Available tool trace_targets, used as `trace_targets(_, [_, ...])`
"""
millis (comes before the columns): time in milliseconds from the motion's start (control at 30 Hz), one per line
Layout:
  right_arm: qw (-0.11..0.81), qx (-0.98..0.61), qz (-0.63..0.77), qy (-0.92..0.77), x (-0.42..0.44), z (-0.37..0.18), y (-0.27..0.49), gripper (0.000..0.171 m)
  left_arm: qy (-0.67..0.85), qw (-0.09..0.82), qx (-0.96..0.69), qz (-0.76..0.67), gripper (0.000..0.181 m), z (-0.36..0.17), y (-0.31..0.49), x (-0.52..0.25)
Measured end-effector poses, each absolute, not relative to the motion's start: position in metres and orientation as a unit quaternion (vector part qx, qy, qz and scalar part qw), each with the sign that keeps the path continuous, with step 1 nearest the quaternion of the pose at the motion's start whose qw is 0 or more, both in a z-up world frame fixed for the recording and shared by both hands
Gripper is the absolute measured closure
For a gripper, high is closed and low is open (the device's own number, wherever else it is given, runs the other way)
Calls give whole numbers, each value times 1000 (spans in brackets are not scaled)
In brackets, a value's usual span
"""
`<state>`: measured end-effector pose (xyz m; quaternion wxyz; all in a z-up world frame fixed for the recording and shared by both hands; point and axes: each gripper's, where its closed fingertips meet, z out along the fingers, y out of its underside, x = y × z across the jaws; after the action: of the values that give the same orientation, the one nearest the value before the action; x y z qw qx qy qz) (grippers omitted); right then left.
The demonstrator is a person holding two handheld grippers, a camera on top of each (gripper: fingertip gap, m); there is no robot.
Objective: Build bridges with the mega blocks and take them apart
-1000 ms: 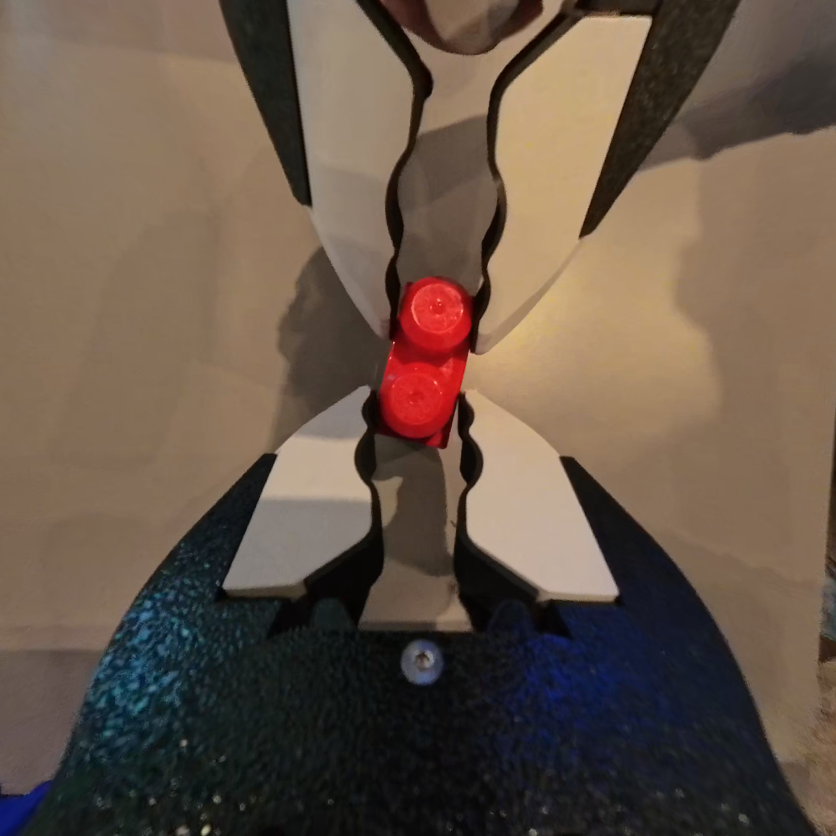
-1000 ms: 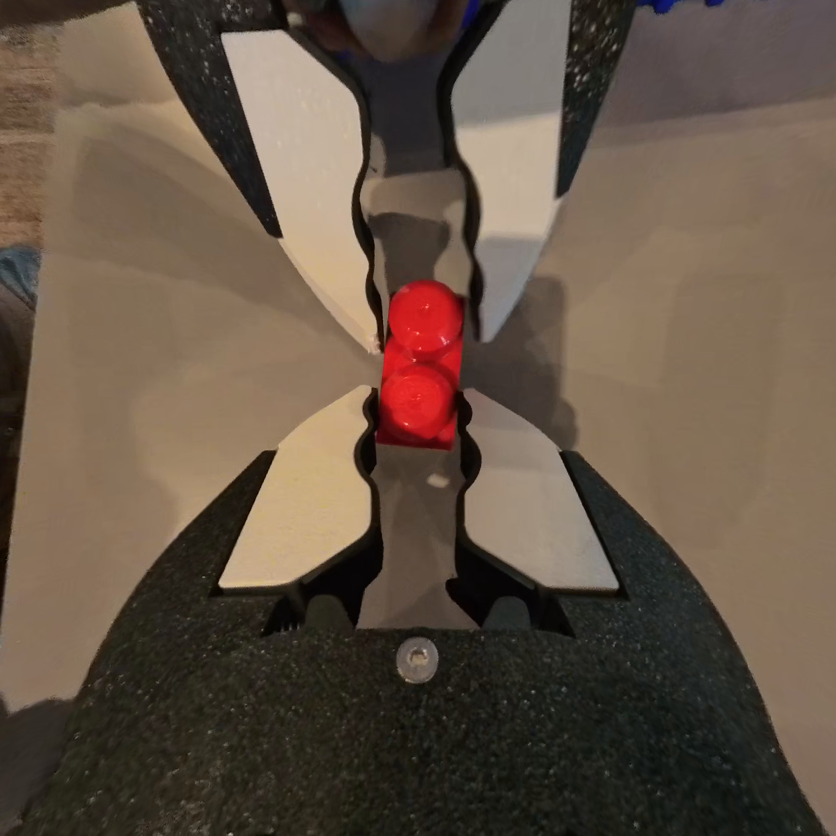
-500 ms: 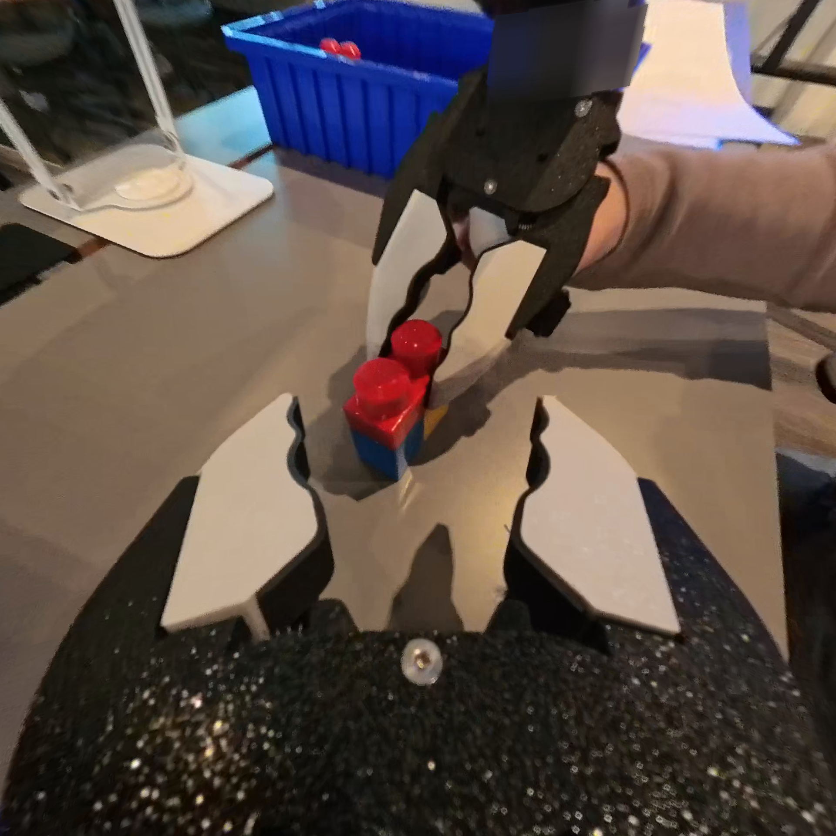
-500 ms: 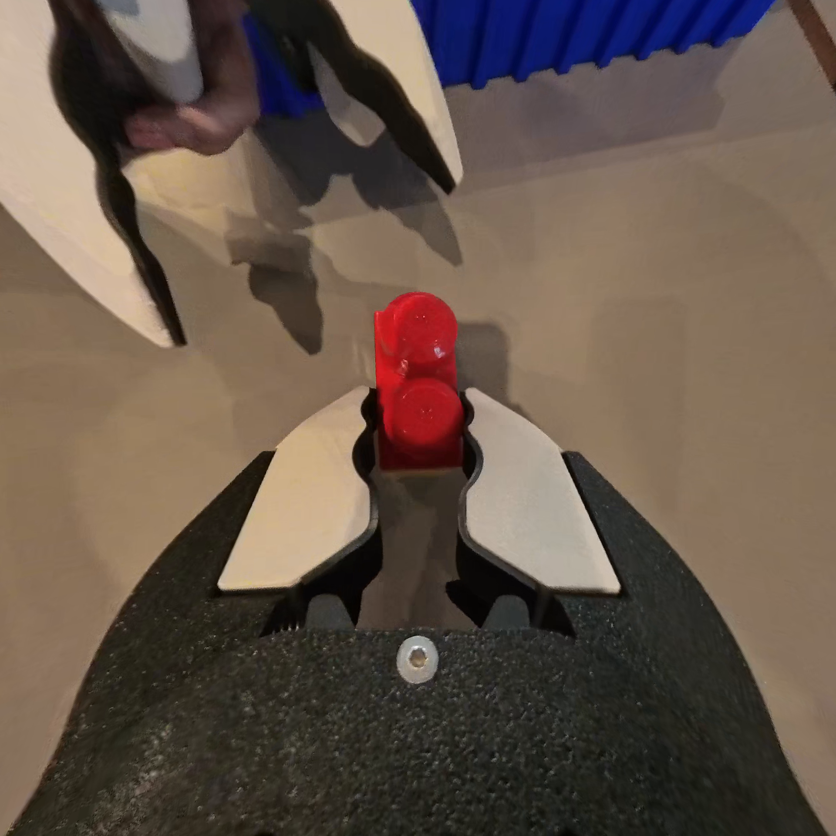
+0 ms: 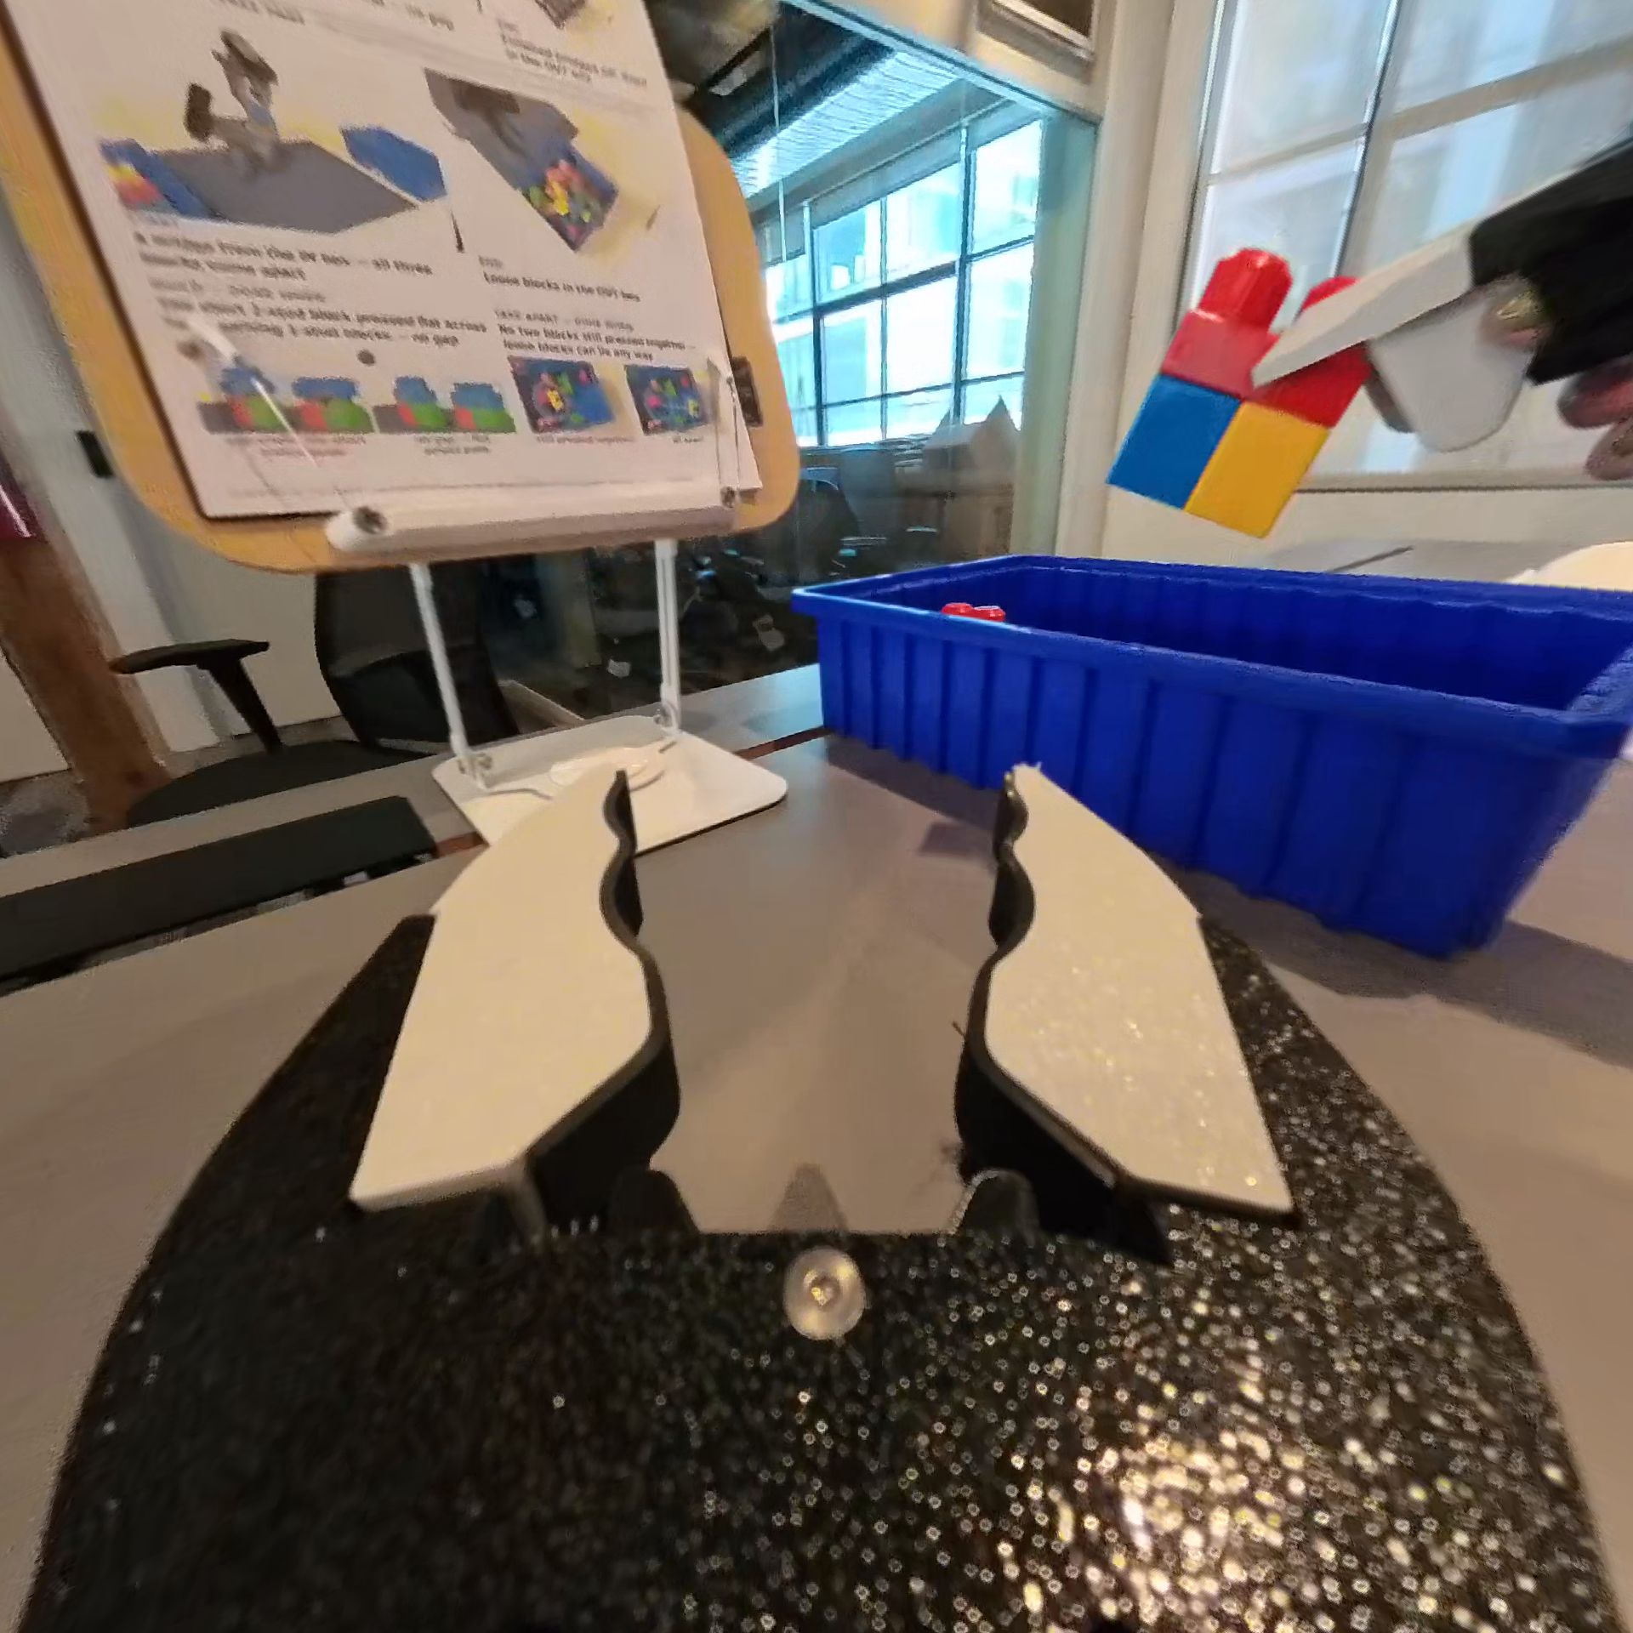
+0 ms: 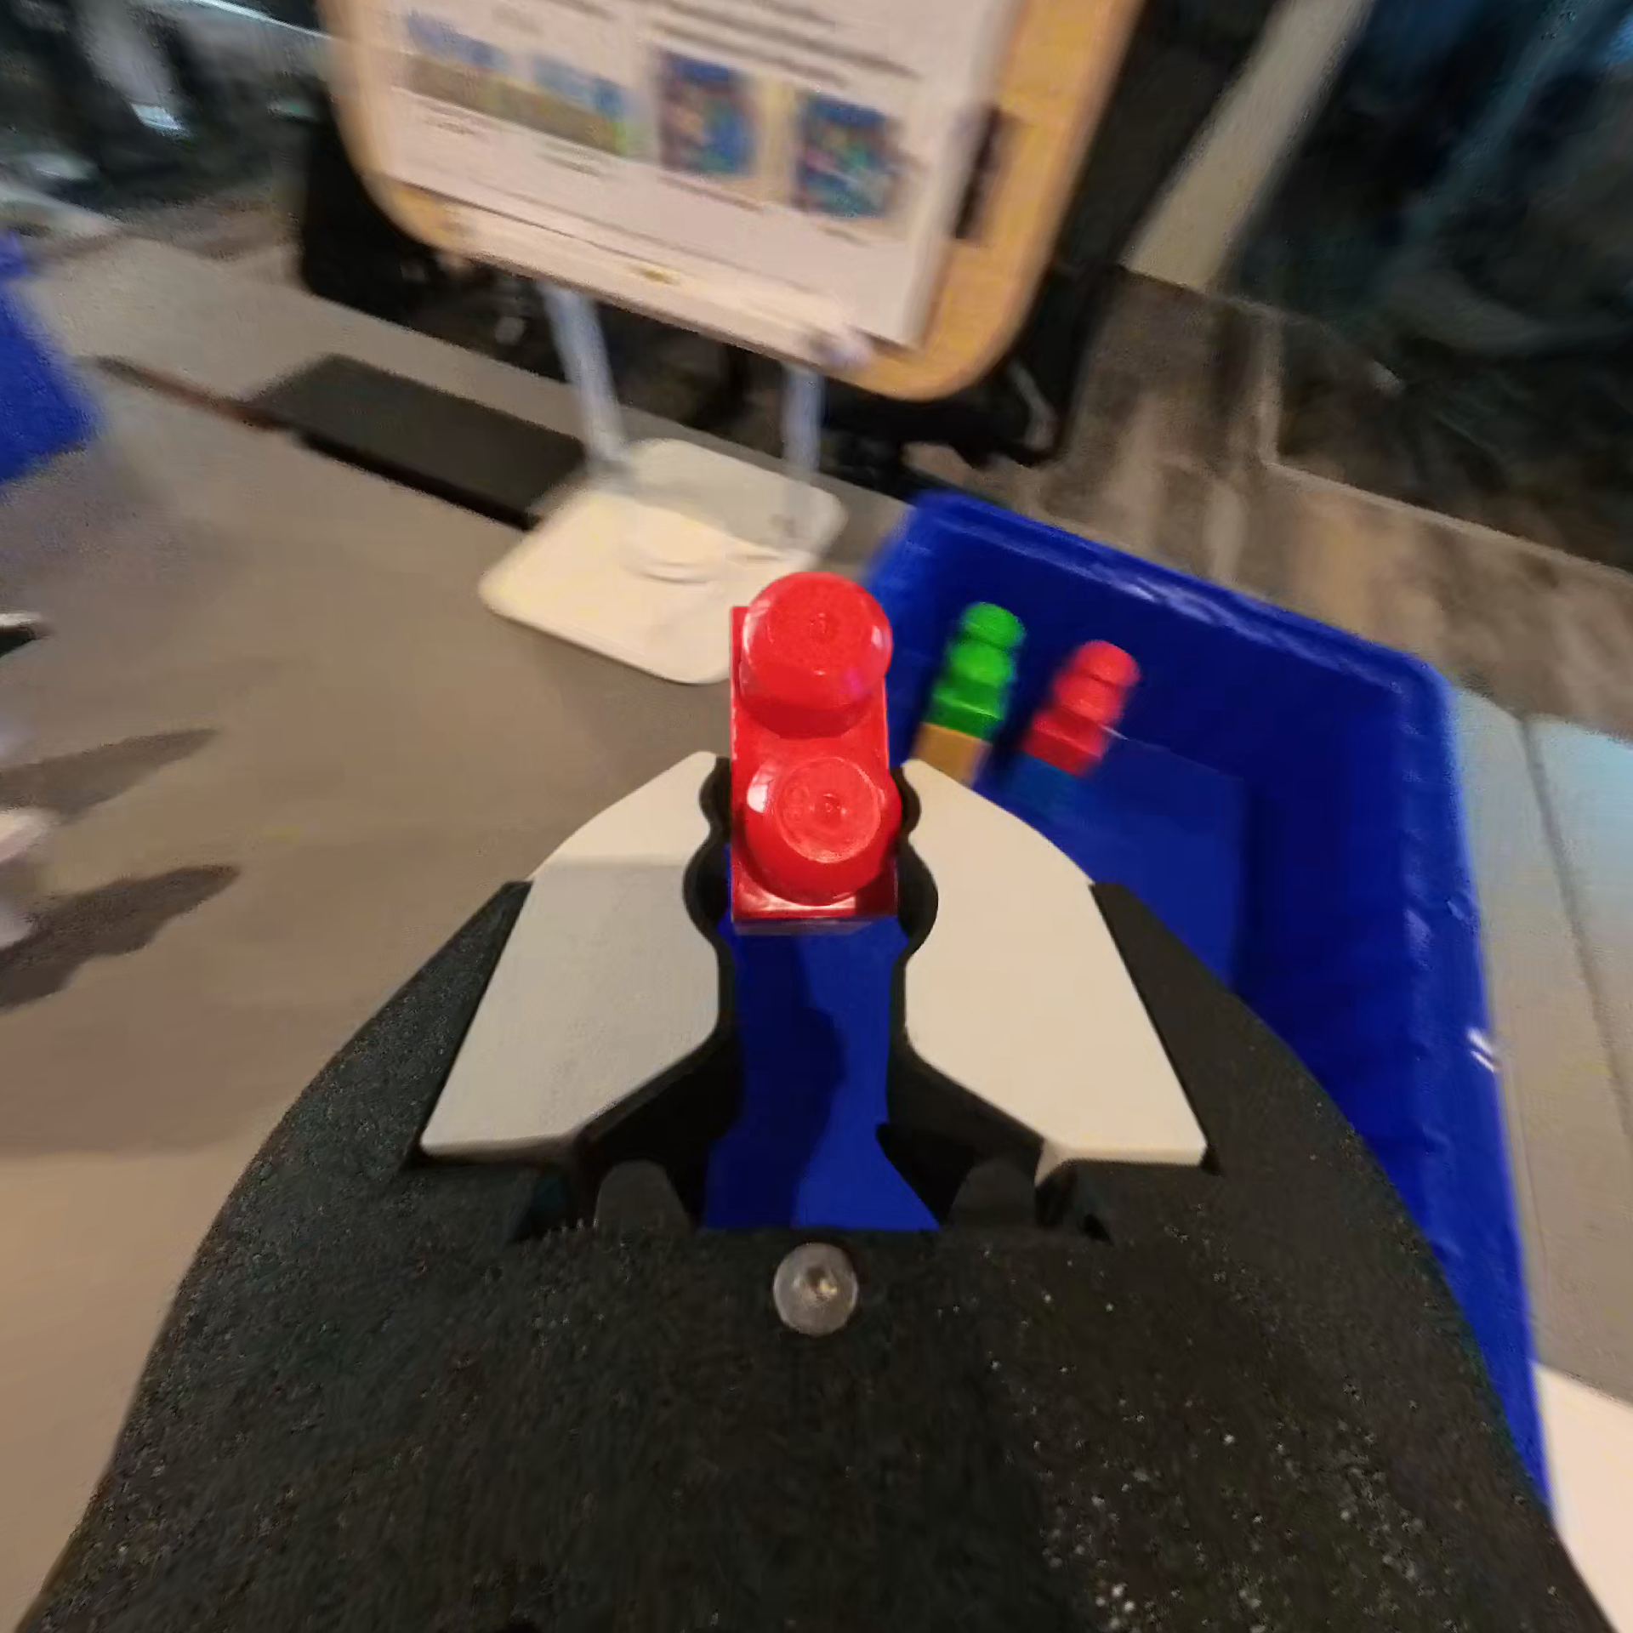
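My right gripper (image 6: 811, 778) is shut on a red two-stud block (image 6: 811, 760) that tops a small bridge. In the left wrist view that bridge (image 5: 1228, 398) hangs in the air at the upper right, a red block over a blue block (image 5: 1171, 437) and a yellow block (image 5: 1250, 468), pinched by the right gripper's fingers (image 5: 1361, 318). My left gripper (image 5: 817, 795) is open and empty, low over the grey table (image 5: 795, 928).
A blue bin (image 5: 1237, 751) stands on the table at the right; it holds a green stack (image 6: 976, 672) and a red stack (image 6: 1082, 702). A stand with a printed instruction sheet (image 5: 424, 265) rests on a white base (image 5: 619, 795) behind.
My left gripper let go of the red block, opened wide and pulled back. My right gripper lifted the bridge off the table and carried it up over the blue bin.
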<state>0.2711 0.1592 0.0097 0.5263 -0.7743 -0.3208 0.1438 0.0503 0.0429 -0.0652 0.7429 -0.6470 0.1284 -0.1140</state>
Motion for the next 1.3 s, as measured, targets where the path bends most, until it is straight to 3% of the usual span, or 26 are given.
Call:
trace_targets(167, [486,-841,71,-227,336,-41,250,137,162,763,-621,-83,104,-60,75,89])
trace_targets(500, [473,-867,7,-158,356,-85,360,137,218,752,-619,-64,107,-67,80,109])
trace_targets(733, [418,-898,-16,-138,352,-123,384,137,232,744,-624,-61,110,-71,81,114])
trace_targets(1233, [407,-905,2,-120,347,-133,391,136,233,738,-630,-68,113,-73,84,115])
trace_targets(1300, [415,-901,-4,-127,349,-128,389,129,233,738,-630,-68,113,-73,84,115])
